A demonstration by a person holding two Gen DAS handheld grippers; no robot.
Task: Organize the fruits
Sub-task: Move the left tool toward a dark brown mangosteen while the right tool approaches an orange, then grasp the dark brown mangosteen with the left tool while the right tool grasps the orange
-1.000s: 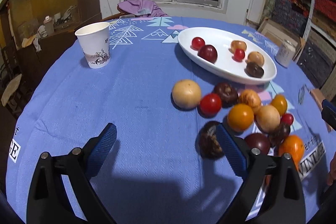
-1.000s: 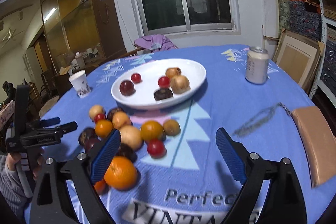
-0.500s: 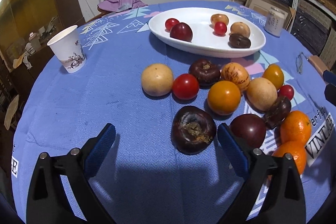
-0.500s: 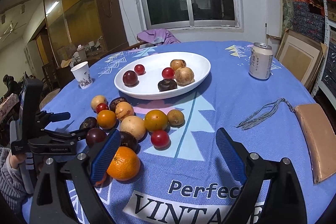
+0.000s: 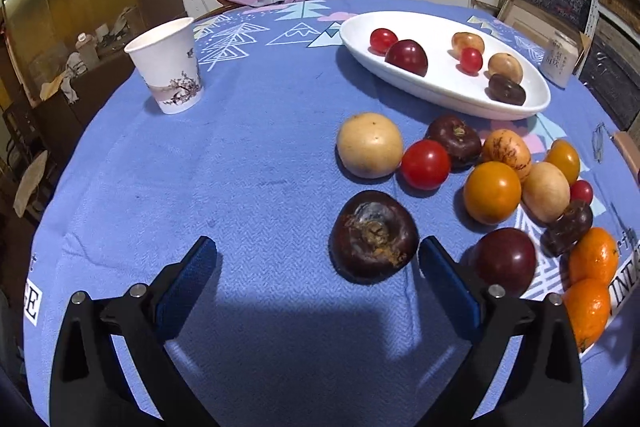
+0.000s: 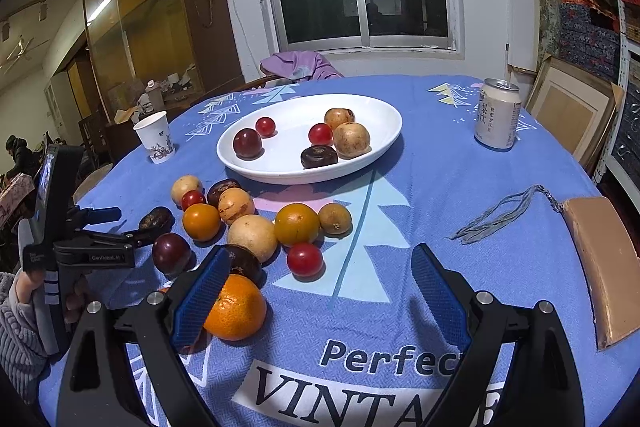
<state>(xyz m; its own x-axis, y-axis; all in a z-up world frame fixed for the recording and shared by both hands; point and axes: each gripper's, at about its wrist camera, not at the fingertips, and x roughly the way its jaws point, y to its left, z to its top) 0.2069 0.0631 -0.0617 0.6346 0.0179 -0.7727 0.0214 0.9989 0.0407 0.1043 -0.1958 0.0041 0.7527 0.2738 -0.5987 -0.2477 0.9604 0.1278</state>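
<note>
A dark purple-brown fruit (image 5: 374, 237) with a rough tan patch lies on the blue tablecloth. My left gripper (image 5: 316, 261) is around it. Its jaws are opening, and the fruit sits in the gap close to the right finger (image 5: 444, 275), with no pad pressing on it. To the right is a pile of orange, tan, red and dark fruits (image 5: 492, 193). Behind it, a white oval plate (image 5: 440, 95) holds several fruits. My right gripper (image 6: 320, 283) hovers open over the cloth, with an orange (image 6: 236, 309) beside its left finger. The right wrist view shows the left gripper (image 6: 132, 225) at the pile's left edge.
A paper cup (image 5: 168, 71) stands at the back left of the table. A drink can (image 6: 496, 119), a tasselled cord (image 6: 504, 215) and a brown wallet (image 6: 604, 267) lie on the right side. A chair with purple cloth (image 6: 300, 63) stands behind the table.
The left gripper has shifted over the dark fruit, which was half hidden behind its right finger and now lies in the gap. Its jaws stand slightly wider. The right gripper has hardly moved.
</note>
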